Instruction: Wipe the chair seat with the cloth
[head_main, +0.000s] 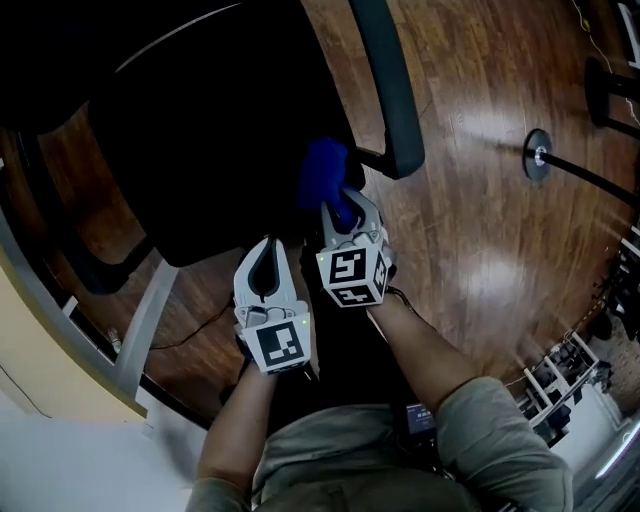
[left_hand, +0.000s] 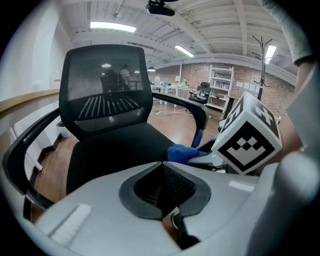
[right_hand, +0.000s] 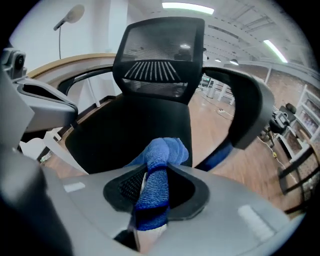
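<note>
A black office chair stands in front of me, its seat (head_main: 210, 160) dark and wide, with a mesh backrest (left_hand: 105, 85). My right gripper (head_main: 340, 207) is shut on a blue cloth (head_main: 324, 172), which bunches out past the fingertips over the seat's near right edge, beside the right armrest (head_main: 392, 100). In the right gripper view the cloth (right_hand: 159, 165) runs up between the jaws of the right gripper (right_hand: 152, 182), above the seat (right_hand: 125, 130). My left gripper (head_main: 266, 245) hovers just left of it, near the seat's front edge, shut and empty. From the left gripper view, the left gripper (left_hand: 162, 172) faces the seat (left_hand: 115, 150).
Wooden floor (head_main: 480, 220) surrounds the chair. A pale desk edge (head_main: 50, 350) and its white leg (head_main: 150, 320) lie to the left. A black stand base (head_main: 540, 155) sits on the floor at right. Shelves (left_hand: 220, 87) and a coat stand (left_hand: 262, 55) are far behind.
</note>
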